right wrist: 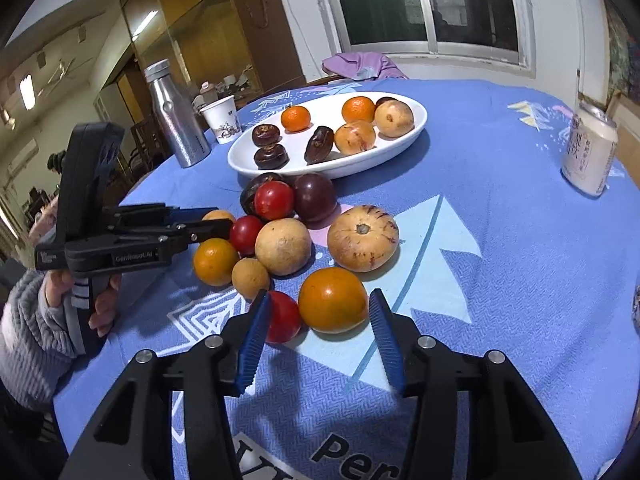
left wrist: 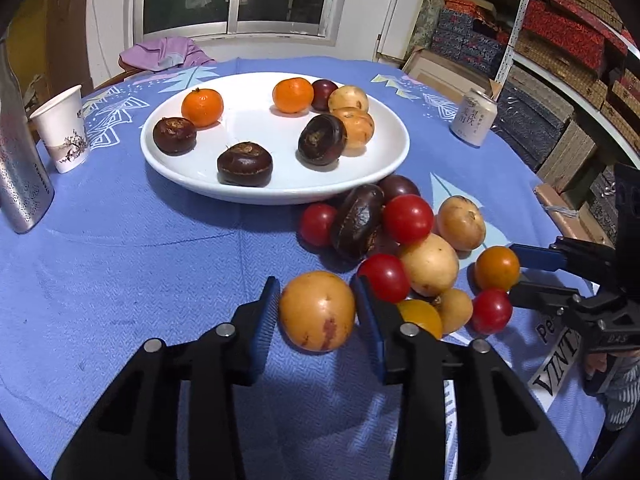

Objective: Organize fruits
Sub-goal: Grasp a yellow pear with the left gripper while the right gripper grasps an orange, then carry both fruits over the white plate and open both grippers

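Observation:
A white plate point(left wrist: 200, 172) point(right wrist: 412, 128) holds oranges, dark chestnuts and yellow fruits. A pile of loose fruit lies on the blue cloth in front of it: red tomatoes point(left wrist: 407, 218), a dark fruit point(left wrist: 357, 222) and yellow fruits point(left wrist: 429, 265). My left gripper point(left wrist: 316, 300) point(right wrist: 218, 218) is open, with its jaws on either side of a yellow fruit point(left wrist: 317, 311). My right gripper point(right wrist: 320, 308) point(left wrist: 514, 268) is open, with its jaws around an orange fruit point(right wrist: 333, 300) point(left wrist: 497, 269) and a red tomato point(right wrist: 283, 316) by its left finger.
A metal bottle point(left wrist: 18, 168) point(right wrist: 176, 116) and a paper cup point(left wrist: 62, 128) point(right wrist: 222, 118) stand left of the plate. A drink can point(left wrist: 474, 117) point(right wrist: 588, 152) stands to the right. Stacked boxes point(left wrist: 560, 48) fill shelves beyond the table.

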`<state>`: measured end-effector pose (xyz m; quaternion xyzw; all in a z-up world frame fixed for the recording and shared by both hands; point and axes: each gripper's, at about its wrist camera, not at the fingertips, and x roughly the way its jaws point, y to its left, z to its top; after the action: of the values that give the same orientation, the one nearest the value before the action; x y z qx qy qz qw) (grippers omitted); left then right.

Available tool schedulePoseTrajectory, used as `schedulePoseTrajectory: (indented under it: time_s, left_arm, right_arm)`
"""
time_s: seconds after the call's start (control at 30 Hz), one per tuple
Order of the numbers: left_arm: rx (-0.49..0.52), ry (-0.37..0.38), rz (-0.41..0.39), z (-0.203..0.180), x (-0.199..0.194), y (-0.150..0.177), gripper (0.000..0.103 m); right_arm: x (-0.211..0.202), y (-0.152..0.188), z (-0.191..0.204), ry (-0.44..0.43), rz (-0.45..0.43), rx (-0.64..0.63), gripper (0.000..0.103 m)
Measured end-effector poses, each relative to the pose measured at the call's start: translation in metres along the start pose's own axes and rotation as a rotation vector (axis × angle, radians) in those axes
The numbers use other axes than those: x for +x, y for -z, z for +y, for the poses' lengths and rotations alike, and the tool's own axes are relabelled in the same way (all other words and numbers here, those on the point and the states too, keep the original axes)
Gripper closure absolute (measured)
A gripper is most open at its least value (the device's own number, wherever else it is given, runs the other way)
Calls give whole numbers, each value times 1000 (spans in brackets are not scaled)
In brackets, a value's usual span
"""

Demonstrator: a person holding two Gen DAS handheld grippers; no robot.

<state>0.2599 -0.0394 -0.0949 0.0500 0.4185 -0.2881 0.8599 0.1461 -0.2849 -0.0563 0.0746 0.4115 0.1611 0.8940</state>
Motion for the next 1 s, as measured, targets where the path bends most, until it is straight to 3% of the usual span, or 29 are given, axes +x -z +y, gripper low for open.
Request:
schedulePoseTrajectory:
  time_s: [0.17, 0.2, 0.23, 0.3, 0.37, 0.47, 0.5, 0.53, 0.8, 1.0]
  left_arm:
    - [-19, 24, 0, 1, 0, 3, 64]
    - [-25, 19, 0, 2, 1, 2, 59]
    - [-38, 5, 2, 4, 2, 2, 47]
    - [-80, 22, 15, 11, 5, 1, 37]
    - [-70, 17, 13, 10, 5, 1, 37]
    - [-50, 22, 13, 6, 2, 3, 46]
    - [-56, 41, 22, 7, 1, 4, 62]
    - [-62, 52, 27, 8, -1, 4, 65]
    - [-10, -2, -12, -4, -18, 15, 65]
    - [16, -63, -115, -6, -48, -11, 65]
  right_arm:
    - [9, -3, -16, -79, 18, 120, 51]
    - [10, -3, -19, -95, 22, 141, 51]
    - [12, -4, -21, -109, 27, 158, 51]
    - [15, -4, -25, -133, 35, 187, 51]
    - [19, -4, -31, -164, 45, 234, 52]
    - [19, -4, -30, -174, 49, 240, 53]
    - [19, -3, -28, -173, 47, 235, 58]
    - [18, -3, -27, -171, 45, 227, 65]
    - [15, -5, -18, -167, 29, 185, 65]
    - [-15, -22, -20, -169, -82, 185, 65]
